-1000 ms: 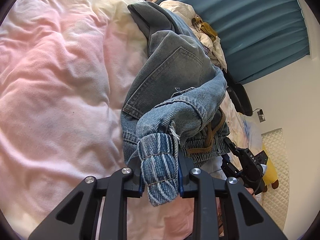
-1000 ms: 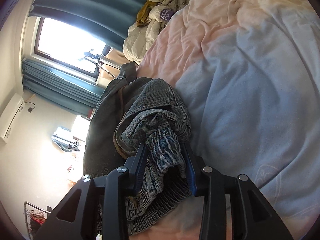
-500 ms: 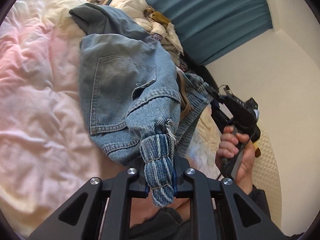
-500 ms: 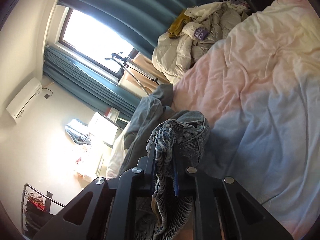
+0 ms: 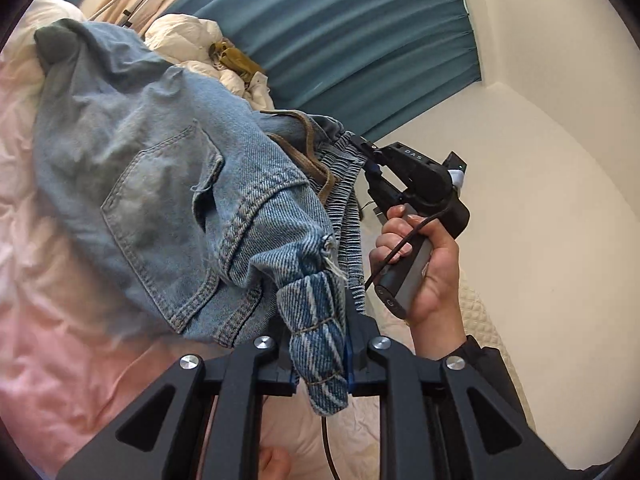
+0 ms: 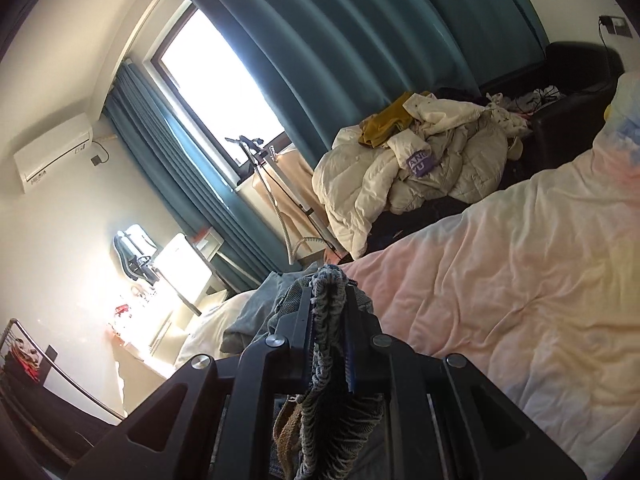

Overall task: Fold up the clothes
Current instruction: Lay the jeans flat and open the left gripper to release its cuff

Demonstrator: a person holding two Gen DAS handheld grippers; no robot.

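Left wrist view is filled mostly by the bed (image 5: 60,280), its pink and cream duvet spreading out to the left of the left tool (image 5: 318,344) and beneath it. Ahead of that tool and to its right hang teal curtains (image 5: 360,40) against a pale wall. A pair of blue jeans (image 5: 152,184) hangs lifted over the bed, back pocket facing the camera, stretched from the far left down to the left tool. That tool is clenched on a folded bit of the denim, which bunches between the two fingers and spills out below them. To the right and a little ahead, the right hand (image 5: 424,264) grips the handle of the right tool (image 5: 366,156), whose tip bites the gathered elastic waistband where a brown drawstring (image 5: 316,160) trails down. So the jeans are held up between the two tools by the waist.

From the right wrist view, the bed (image 6: 500,280) runs off to the right of the right tool (image 6: 328,320), and the teal curtains (image 6: 360,40) with a bright window (image 6: 216,80) stand ahead. A heap of cream clothing (image 6: 420,168) with a mustard piece on top lies ahead and to the right, beyond the bed's edge. The right tool is clamped on the ribbed waistband of the jeans (image 6: 328,352), the cloth pinched upright between its fingers and hanging down toward the camera. A white air conditioner (image 6: 52,152) sits high on the wall to the left.
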